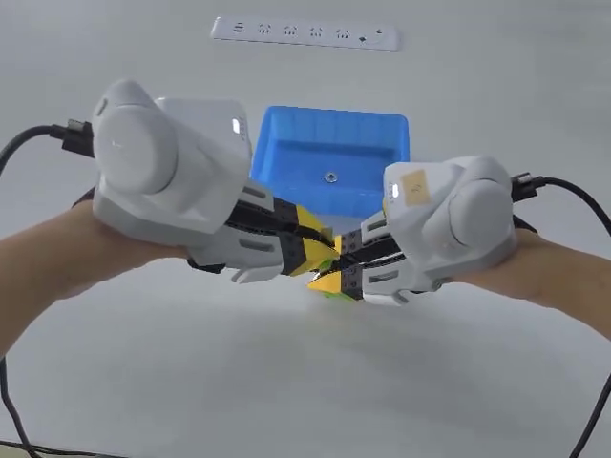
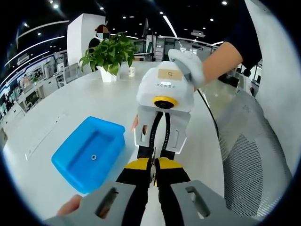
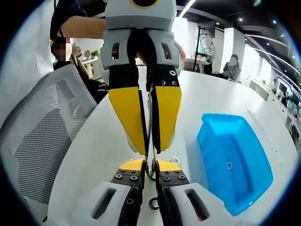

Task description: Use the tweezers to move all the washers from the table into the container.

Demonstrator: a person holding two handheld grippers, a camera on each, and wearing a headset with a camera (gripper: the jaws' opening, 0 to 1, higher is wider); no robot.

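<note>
My two grippers meet tip to tip over the white table (image 1: 286, 382), in front of the blue container (image 1: 329, 153). The left gripper (image 1: 320, 250) and the right gripper (image 1: 336, 275) each have their yellow-tipped jaws pressed together on thin metal tweezers (image 3: 149, 157), which run from one gripper to the other. One washer (image 1: 330, 177) lies inside the container. A silver washer (image 3: 175, 160) lies on the table just right of my right gripper (image 3: 149, 165), and a dark ring (image 3: 154, 203) lies below it. The left gripper view shows my left gripper (image 2: 154, 165) on the tweezers (image 2: 154, 161).
A white power strip (image 1: 304, 32) lies at the table's far edge, behind the container. A grey mesh chair (image 2: 254, 155) stands by the table on my side. A potted plant (image 2: 110, 54) sits at the table's far end. People stand in the background.
</note>
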